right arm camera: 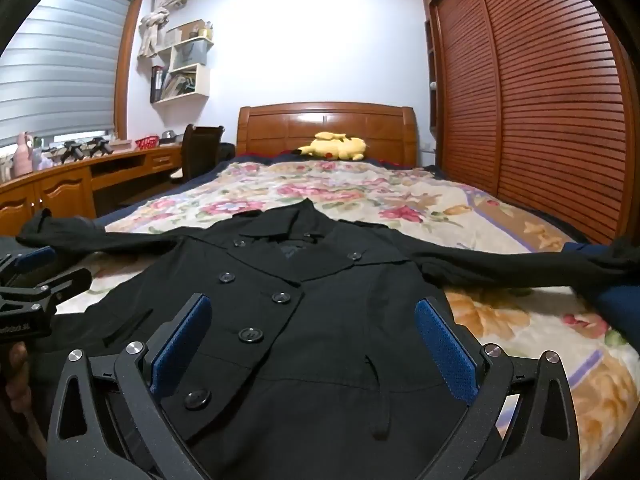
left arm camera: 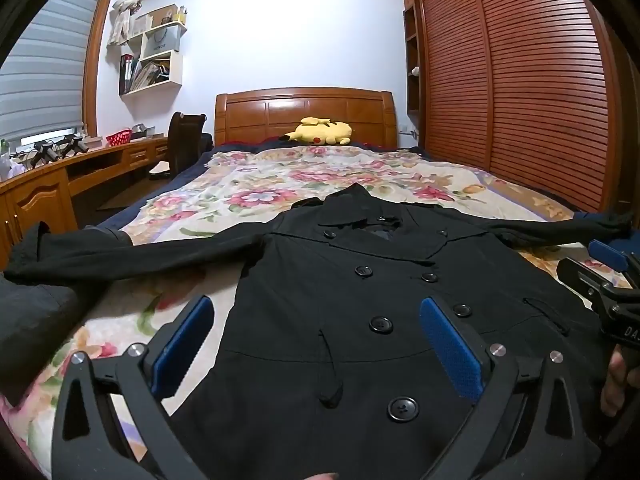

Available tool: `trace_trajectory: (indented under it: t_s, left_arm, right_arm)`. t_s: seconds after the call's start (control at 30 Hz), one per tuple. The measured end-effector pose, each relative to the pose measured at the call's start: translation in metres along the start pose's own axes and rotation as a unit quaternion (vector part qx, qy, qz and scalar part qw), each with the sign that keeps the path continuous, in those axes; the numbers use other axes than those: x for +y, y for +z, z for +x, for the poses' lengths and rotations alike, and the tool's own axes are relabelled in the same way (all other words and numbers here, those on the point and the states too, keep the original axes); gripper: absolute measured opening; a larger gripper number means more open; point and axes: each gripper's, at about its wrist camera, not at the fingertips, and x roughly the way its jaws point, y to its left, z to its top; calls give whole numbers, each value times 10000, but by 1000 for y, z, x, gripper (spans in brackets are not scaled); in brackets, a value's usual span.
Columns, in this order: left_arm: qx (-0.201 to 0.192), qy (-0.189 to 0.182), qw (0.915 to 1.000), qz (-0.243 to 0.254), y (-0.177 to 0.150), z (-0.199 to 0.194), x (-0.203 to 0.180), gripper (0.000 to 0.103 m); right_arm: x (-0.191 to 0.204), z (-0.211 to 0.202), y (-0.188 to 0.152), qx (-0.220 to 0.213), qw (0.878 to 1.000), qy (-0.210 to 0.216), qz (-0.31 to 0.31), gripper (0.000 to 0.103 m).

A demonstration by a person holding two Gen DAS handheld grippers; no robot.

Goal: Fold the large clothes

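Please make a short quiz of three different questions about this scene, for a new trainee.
1. True or false: the black coat lies front up with both sleeves spread out.
2. What sits by the headboard? A) yellow plush toy B) folded towel C) laptop
3. Fill in: the left gripper and the right gripper are both ____.

Key: 1 true; 2 A; 3 open
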Motion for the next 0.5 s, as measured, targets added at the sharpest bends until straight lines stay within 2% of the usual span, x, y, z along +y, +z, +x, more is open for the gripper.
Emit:
trace_trajectory:
  t_s: [0.5]
  left_arm:
    - [-49,58,10000,7,3,-4,-1,103]
  right_arm:
    - [0,1,0,-3,10000,0,4,103]
